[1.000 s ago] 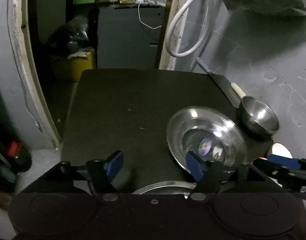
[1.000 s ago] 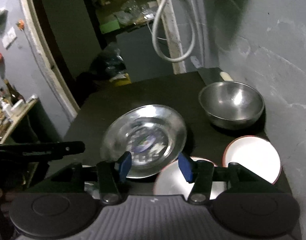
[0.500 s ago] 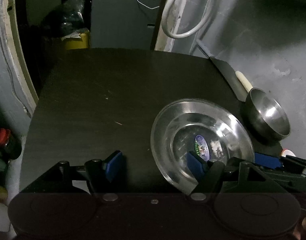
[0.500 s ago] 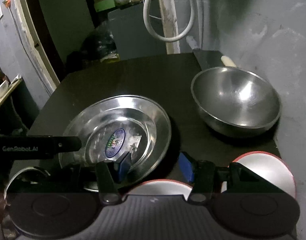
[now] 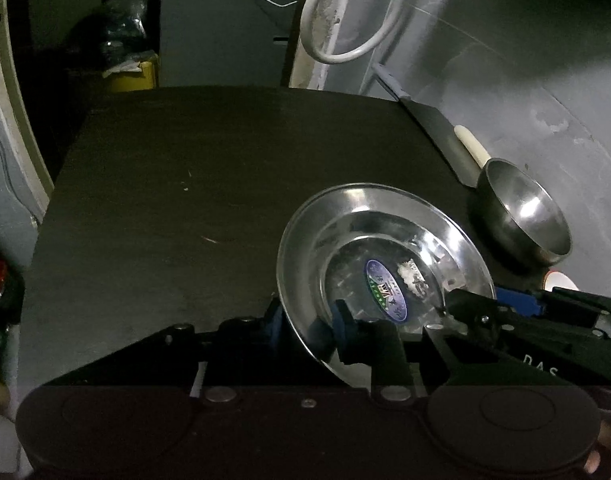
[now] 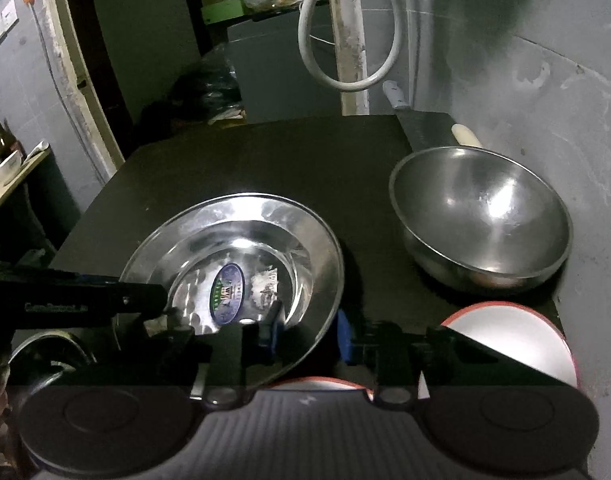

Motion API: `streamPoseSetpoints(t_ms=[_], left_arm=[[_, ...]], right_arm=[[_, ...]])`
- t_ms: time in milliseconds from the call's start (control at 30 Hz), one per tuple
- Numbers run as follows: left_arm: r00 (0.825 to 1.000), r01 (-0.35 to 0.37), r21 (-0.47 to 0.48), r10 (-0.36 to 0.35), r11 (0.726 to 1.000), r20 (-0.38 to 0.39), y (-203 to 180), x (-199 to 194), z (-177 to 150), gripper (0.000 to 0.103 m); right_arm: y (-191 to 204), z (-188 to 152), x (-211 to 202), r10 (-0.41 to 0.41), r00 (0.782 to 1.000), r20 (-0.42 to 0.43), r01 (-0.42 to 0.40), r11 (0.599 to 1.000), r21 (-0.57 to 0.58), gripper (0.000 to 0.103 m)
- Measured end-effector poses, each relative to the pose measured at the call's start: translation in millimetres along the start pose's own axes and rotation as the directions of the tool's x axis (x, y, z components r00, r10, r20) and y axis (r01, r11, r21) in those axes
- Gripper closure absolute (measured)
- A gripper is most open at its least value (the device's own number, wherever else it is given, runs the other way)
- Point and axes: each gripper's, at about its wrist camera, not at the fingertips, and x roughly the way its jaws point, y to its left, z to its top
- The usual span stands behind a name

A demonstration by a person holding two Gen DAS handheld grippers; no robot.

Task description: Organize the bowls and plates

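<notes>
Gripping the steel plate (image 5: 385, 248) from both sides, you have each tool straddling its rim: the left tool (image 5: 307, 326) pinches the near-left edge, pads narrow with the rim between them; the right tool (image 6: 307, 334) has its pads either side of the near-right edge, but whether they press it I cannot tell. The plate sits mid-table (image 5: 209, 184), the steel bowl (image 6: 481, 216) well apart to the right and white bowls (image 6: 517, 340) near your right tool. You seem to be at the pick-up step. Next, lift level and carry it to its stack without tipping.
</notes>
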Motion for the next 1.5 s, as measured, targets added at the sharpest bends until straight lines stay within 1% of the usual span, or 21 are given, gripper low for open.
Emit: streamPoseSetpoints(t_ms=[133, 300, 500, 667, 767, 933, 1167, 1367, 1500], left_arm=[[1.000, -0.006, 0.008, 0.006, 1.000, 0.003, 1, -4, -1, 0.076], [0.999, -0.014, 0.025, 0.013, 1.000, 0.034, 1, -19, -3, 0.076], [0.996, -0.026, 0.055, 0.022, 0.998, 0.085, 5, -52, -10, 0.075], [0.994, -0.043, 0.063, 0.037, 0.997, 0.101, 14, -84, -26, 0.075], [0.994, -0.048, 0.047, 0.043, 0.998, 0.098, 23, -101, -38, 0.075], [0.994, -0.077, 0.042, 0.073, 0.996, 0.086, 32, -125, -63, 0.074], [0.993, -0.112, 0.015, 0.111, 0.994, 0.038, 42, -145, -102, 0.072], [0.991, -0.137, 0.004, 0.137, 0.991, 0.004, 45, -144, -120, 0.072], [0.988, -0.154, 0.007, 0.154, 0.988, 0.011, 44, -139, -123, 0.071]], right_arm=[[1, 0, -4, 0.019, 1.000, 0.007, -0.019, 1.000, 0.005, 0.074], [2, -2, -13, 0.032, 0.999, 0.039, -0.032, 0.999, 0.006, 0.075], [7, -7, -29, 0.056, 0.995, 0.079, -0.057, 0.998, 0.009, 0.075], [27, -14, -52, 0.097, 0.991, 0.090, -0.096, 0.995, -0.015, 0.075], [40, -22, -65, 0.124, 0.988, 0.090, -0.122, 0.992, -0.032, 0.075], [60, -39, -81, 0.166, 0.983, 0.073, -0.163, 0.985, -0.050, 0.075], [79, -67, -96, 0.215, 0.977, 0.013, -0.214, 0.974, -0.073, 0.075], [85, -85, -99, 0.227, 0.973, -0.029, -0.229, 0.970, -0.079, 0.075], [87, -89, -97, 0.219, 0.975, -0.032, -0.221, 0.971, -0.091, 0.075]])
